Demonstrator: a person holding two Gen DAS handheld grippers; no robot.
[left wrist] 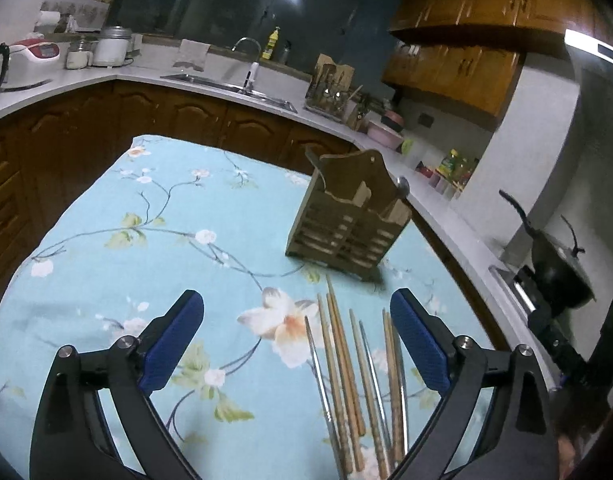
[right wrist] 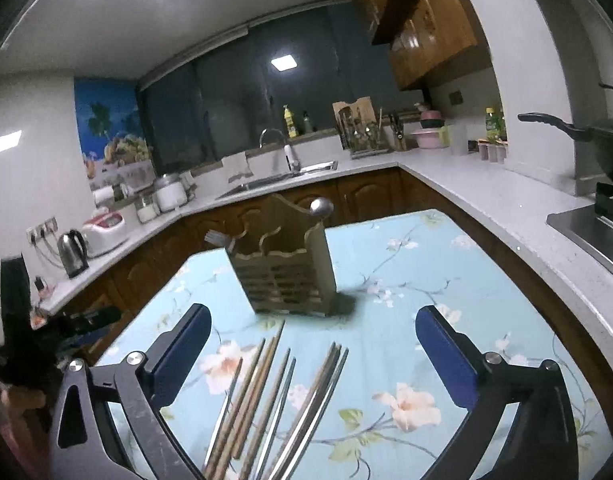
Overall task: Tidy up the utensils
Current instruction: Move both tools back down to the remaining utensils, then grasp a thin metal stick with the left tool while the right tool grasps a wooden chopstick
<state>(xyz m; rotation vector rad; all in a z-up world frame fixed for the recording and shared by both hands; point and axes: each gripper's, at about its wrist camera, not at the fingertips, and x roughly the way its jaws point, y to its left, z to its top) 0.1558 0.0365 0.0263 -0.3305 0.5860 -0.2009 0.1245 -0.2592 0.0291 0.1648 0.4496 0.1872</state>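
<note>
Both claws, left claw (left wrist: 297,312) and right claw (right wrist: 313,326), are wide open and hold nothing, ready for the chopsticks (left wrist: 348,380) lying before the wooden holder (left wrist: 348,224) on the tabletop (left wrist: 106,240).

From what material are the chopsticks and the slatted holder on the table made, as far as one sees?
Chopsticks: mixed. Some look like matte brown wood or bamboo; others are thin, grey and shiny, likely metal. Holder: seemingly unpainted wood or bamboo, tan with cut slats.
</note>
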